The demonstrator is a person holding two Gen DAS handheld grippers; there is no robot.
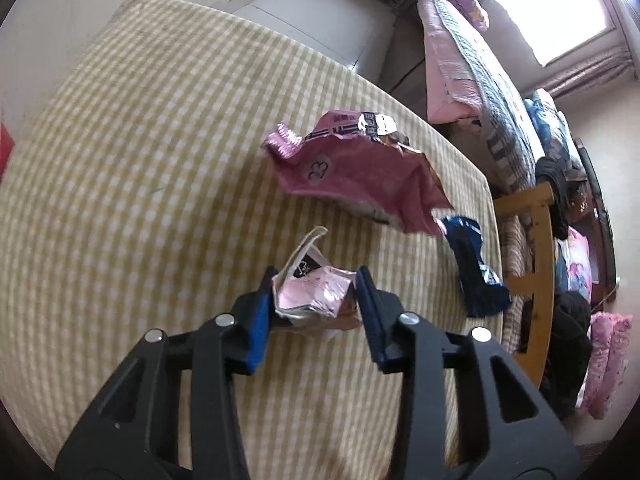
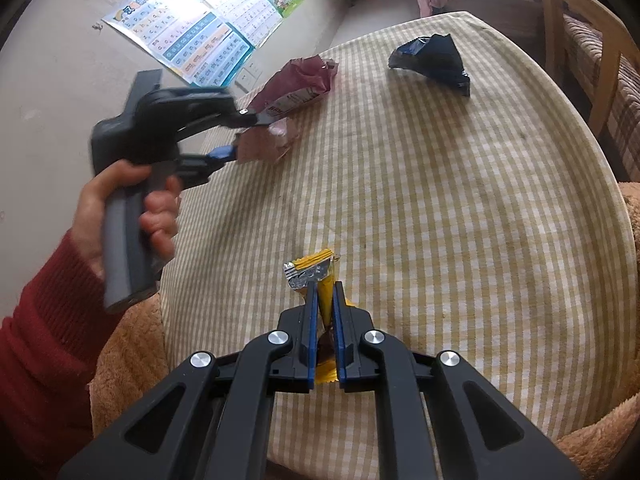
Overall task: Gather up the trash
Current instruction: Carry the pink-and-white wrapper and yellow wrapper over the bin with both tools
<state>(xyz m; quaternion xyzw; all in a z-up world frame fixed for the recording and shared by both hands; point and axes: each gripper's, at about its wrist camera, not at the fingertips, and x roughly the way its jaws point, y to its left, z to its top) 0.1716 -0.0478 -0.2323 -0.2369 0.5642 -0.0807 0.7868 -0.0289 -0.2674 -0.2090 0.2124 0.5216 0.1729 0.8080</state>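
Note:
My left gripper [image 1: 317, 272] is shut on a small crumpled light-pink wrapper [image 1: 312, 296], with a blue pad pressed on each side. In the right wrist view a hand in a red sleeve [image 2: 40, 340] holds this left gripper [image 2: 254, 136] with the light-pink wrapper [image 2: 264, 146] at the table's left edge. My right gripper [image 2: 325, 286] is shut on a yellow foil wrapper [image 2: 310, 270] that sticks out past its tips. A large torn pink bag [image 1: 352, 172] [image 2: 296, 84] and a dark blue wrapper [image 1: 472, 268] [image 2: 432, 60] lie farther off on the checked tablecloth [image 1: 140, 160] [image 2: 440, 200].
A wooden chair [image 1: 536, 240] [image 2: 580, 40] stands at the table's right side, and a bed with piled bedding [image 1: 480, 80] is behind it. A white cabinet [image 1: 320, 28] stands past the far edge. An orange fleecy cloth [image 2: 128, 340] lies by the near edge. A poster [image 2: 200, 20] hangs on the wall.

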